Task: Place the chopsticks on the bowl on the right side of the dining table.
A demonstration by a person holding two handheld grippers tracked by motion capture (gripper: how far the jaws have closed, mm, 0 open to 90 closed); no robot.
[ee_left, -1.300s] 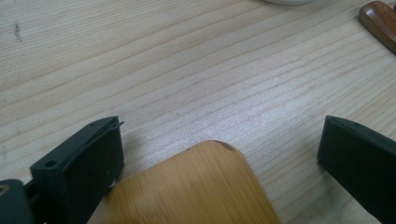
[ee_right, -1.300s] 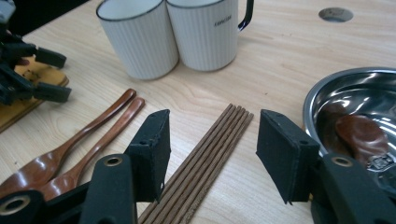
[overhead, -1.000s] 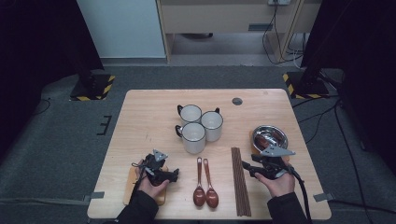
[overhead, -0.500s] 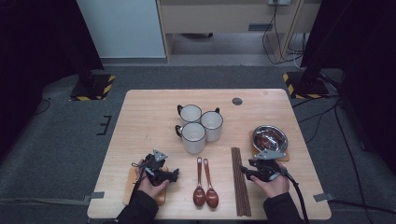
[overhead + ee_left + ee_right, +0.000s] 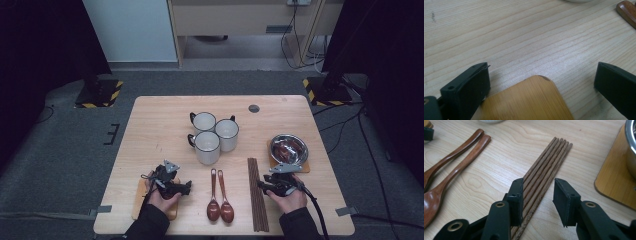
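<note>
We have the right gripper (image 5: pixel 537 200) down over the chopsticks (image 5: pixel 257 192) near the table's (image 5: pixel 165 112) front edge, jaws just closing around them, not yet pinching (nothing lifted); left gripper (image 5: pixel 541 82) open over a coaster (image 5: pixel 529 100).

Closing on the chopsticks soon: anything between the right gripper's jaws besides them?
No. In the right gripper view, the right gripper straddles the chopsticks, with bare table beside them.

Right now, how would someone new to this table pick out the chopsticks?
Find the three white mugs at the table's middle, then look toward the near edge, right of the two wooden spoons. The chopsticks are the flat row of thin dark sticks, straight and bowl-less.
</note>
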